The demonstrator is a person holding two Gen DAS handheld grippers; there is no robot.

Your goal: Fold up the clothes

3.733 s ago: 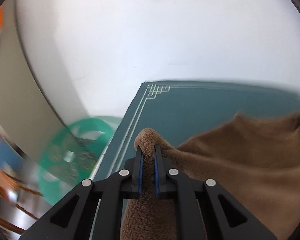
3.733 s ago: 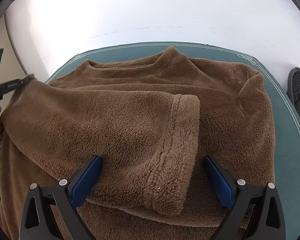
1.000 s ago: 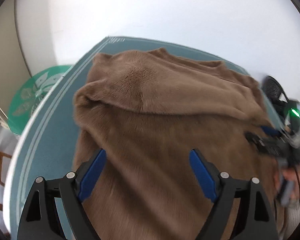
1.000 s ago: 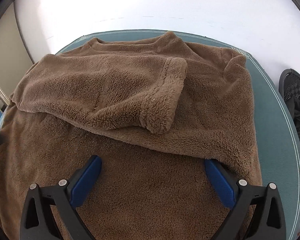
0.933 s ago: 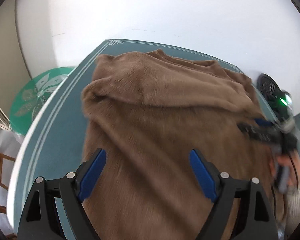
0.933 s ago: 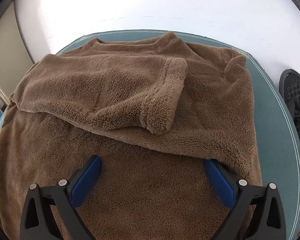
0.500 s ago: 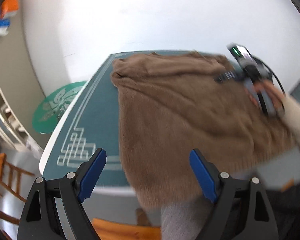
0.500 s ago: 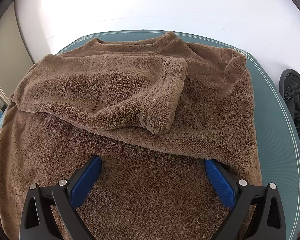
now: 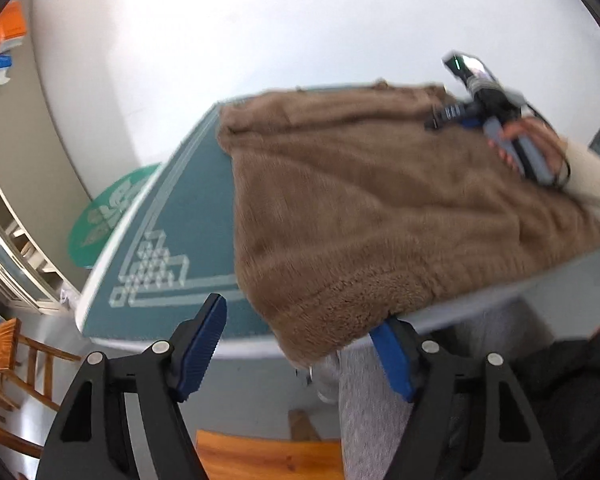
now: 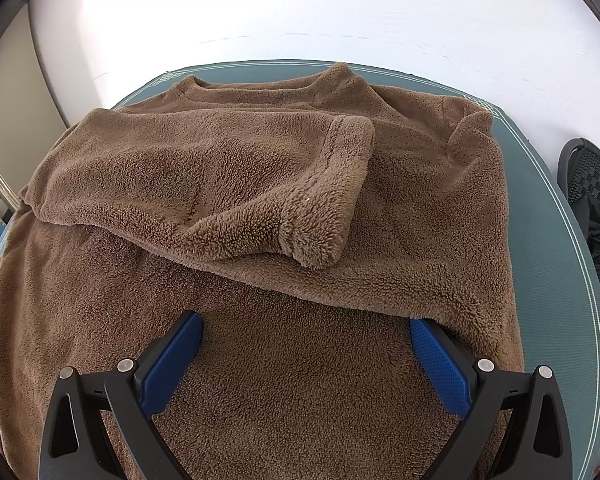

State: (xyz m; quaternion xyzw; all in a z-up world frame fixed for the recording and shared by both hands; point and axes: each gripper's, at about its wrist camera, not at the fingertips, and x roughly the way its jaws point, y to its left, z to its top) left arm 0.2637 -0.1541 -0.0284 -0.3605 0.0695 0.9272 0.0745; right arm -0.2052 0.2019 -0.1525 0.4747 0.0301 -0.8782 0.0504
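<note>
A brown fleece sweater (image 10: 284,320) lies spread on a teal table (image 10: 548,216), with one sleeve (image 10: 228,192) folded across its chest. My right gripper (image 10: 306,344) is open and empty, hovering over the sweater's lower body. In the left wrist view the sweater (image 9: 380,208) hangs its hem corner over the table's (image 9: 188,200) near edge. My left gripper (image 9: 300,340) is open and empty, off the table's near-left corner, its jaws either side of that hanging hem corner. The right gripper (image 9: 440,118) shows there, held by a hand over the sweater's far side.
A green round stool (image 9: 112,212) and white shelving (image 9: 8,248) stand left of the table. Wooden chairs (image 9: 16,380) are below the near edge, beside my grey-trousered legs (image 9: 364,400). A black mesh chair (image 10: 588,176) with dark clothing stands right of the table.
My left gripper let go of the folded sleeve, opened, and pulled back and down to the table's near-left corner. My right gripper has stayed open and almost still over the sweater.
</note>
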